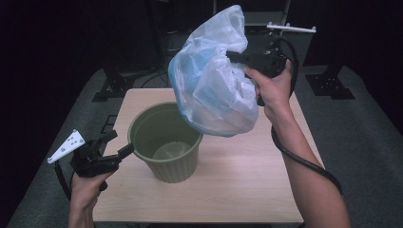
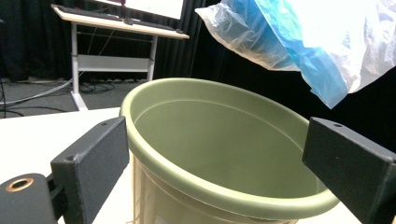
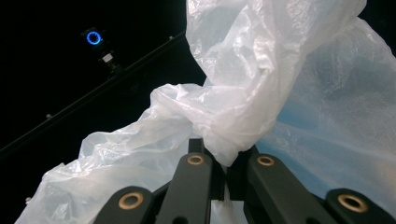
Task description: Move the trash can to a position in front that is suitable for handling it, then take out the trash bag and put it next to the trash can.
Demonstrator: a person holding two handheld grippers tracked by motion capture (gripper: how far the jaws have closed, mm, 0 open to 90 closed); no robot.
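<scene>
Bag [image 1: 214, 85] hangs in the air above and just behind the bin [image 1: 166, 142], pinched at a bunched fold by the right gripper [image 1: 236, 56]. Left gripper [image 1: 115, 144] waits at the bin's rim, jaws spread and touching nothing. To line the bin well, I'd find the bag's mouth first, lower it centred over the opening, and steady the rim so the bin doesn't tip

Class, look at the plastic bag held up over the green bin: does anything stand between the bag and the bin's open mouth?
Nothing visible does. The translucent white-and-blue plastic bag, pinched in the right hand-held gripper, hangs above the round green plastic bin, whose mouth is open. The left hand-held gripper, jaws open, sits beside the rim, not over it.
</scene>
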